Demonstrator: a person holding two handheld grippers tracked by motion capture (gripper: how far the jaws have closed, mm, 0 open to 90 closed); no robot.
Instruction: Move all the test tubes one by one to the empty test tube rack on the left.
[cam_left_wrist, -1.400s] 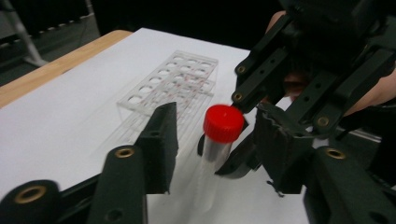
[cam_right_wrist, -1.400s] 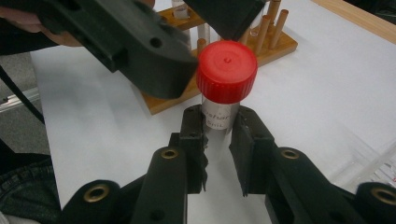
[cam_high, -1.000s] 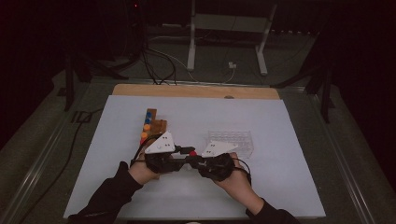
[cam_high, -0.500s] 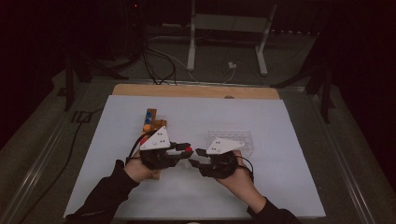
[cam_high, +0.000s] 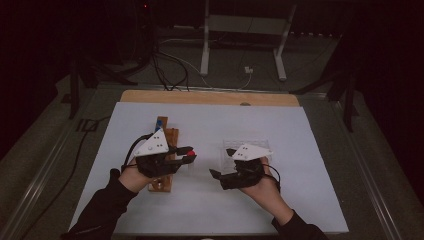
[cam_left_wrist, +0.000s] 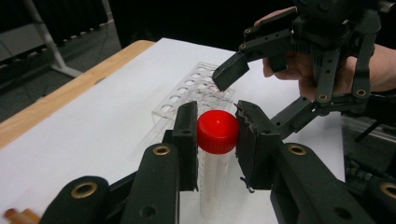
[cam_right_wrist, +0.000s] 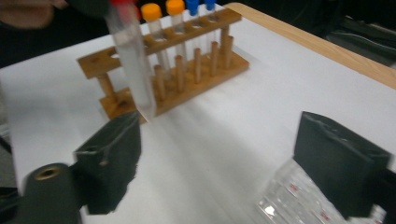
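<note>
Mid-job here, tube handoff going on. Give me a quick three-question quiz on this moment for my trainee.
1. What does the left gripper hold?
2. True or false: the right gripper clamps the tube.
3. Which cap colours stand in the wooden rack? A) orange and blue B) green and white C) black only

Key:
1. A clear tube with a red cap, pinched at the cap, hanging upright.
2. False: its jaws have just been opening, stand wide apart, and nothing is between them.
3. A. Beside the right gripper lies a clear plastic rack.

Five capped tubes (cam_right_wrist: 130, 60), one wooden rack (cam_right_wrist: 187, 70), one clear rack (cam_left_wrist: 196, 91).
</note>
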